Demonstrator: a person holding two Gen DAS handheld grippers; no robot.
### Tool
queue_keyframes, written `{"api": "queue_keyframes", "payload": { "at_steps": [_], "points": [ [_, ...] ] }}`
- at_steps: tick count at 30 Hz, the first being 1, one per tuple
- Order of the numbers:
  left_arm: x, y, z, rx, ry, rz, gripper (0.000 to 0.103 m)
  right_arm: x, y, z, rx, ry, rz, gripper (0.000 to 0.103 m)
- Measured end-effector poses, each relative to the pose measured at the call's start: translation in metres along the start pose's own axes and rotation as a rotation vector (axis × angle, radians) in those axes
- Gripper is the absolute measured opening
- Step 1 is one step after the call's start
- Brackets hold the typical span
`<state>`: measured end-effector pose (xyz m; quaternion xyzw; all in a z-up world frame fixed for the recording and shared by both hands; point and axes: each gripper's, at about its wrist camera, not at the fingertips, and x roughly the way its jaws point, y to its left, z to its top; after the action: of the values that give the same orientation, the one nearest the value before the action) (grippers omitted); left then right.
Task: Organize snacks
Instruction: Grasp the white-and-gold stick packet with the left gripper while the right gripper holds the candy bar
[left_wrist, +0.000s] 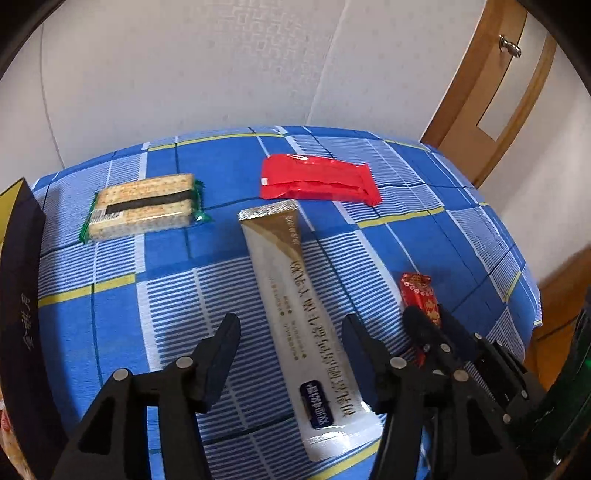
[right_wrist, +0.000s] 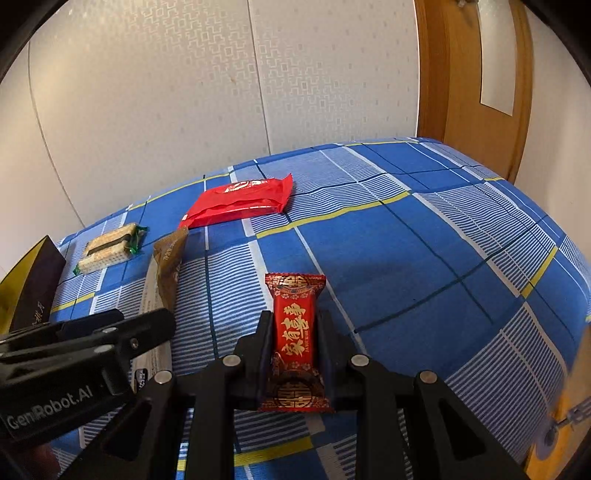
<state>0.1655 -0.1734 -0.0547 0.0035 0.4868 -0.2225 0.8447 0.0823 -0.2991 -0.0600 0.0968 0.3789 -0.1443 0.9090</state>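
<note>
Pinching a small red candy packet (right_wrist: 295, 339) between both fingers of the right hand-held gripper (right_wrist: 295, 332), packet lengthwise along the fingers, low over the blue checked tabletop (right_wrist: 424, 258). Spread wide just to its left, the left hand-held gripper (left_wrist: 291, 332), fingers on either side of a long white-and-gold stick sachet (left_wrist: 295, 314) lying flat, neither finger touching it. Farther out, left of the sachet's far end, a clear-wrapped cracker pack (left_wrist: 142, 208) with green ends. Farther out and right of that, a flat red wrapper (left_wrist: 317, 181), well apart from both grippers. Standing at the far left edge, a dark box (left_wrist: 18, 295) with gold lettering. Behind all, pale patterned wall (right_wrist: 184, 92) and wooden door (right_wrist: 472, 74).
</note>
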Motion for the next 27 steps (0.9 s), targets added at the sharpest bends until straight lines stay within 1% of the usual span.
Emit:
{"api": "queue_keyframes", "payload": {
  "at_steps": [5,9,12,14,16,17,18,20,22,25,27],
  "points": [
    [-0.005,0.014,-0.006,-0.023,-0.027,0.021,0.058,0.0,0.0,0.0,0.006,0.002,-0.001,0.024],
    [-0.005,0.017,-0.004,-0.04,-0.029,0.004,0.058,0.0,0.0,0.0,0.002,0.002,-0.001,0.024],
    [-0.003,0.012,-0.002,-0.015,-0.02,0.0,0.058,0.0,0.0,0.001,0.0,0.002,-0.002,0.024],
    [-0.001,0.005,-0.004,0.025,-0.025,0.012,0.058,0.0,0.0,0.001,-0.001,0.002,-0.001,0.024],
    [-0.001,-0.001,-0.009,0.074,-0.035,0.032,0.053,0.0,0.0,0.001,0.0,0.002,0.0,0.024],
    [-0.002,-0.002,-0.01,0.093,-0.038,0.036,0.042,0.0,0.0,0.001,0.0,0.002,0.0,0.024],
    [-0.002,-0.004,-0.012,0.115,-0.042,0.045,0.036,0.0,0.0,0.001,0.0,0.002,0.0,0.024],
    [-0.003,-0.005,-0.015,0.145,-0.045,0.04,0.036,0.0,0.0,0.001,0.0,0.002,0.0,0.024],
    [-0.004,-0.003,-0.016,0.154,-0.043,0.041,0.033,0.0,0.0,0.001,0.0,0.002,0.001,0.025],
    [-0.007,0.0,-0.018,0.136,-0.04,0.031,0.032,0.001,0.001,0.001,-0.005,0.001,-0.003,0.025],
    [-0.01,0.002,-0.022,0.139,-0.045,0.028,0.029,0.001,0.001,0.001,-0.007,0.0,-0.002,0.025]
  ]
}}
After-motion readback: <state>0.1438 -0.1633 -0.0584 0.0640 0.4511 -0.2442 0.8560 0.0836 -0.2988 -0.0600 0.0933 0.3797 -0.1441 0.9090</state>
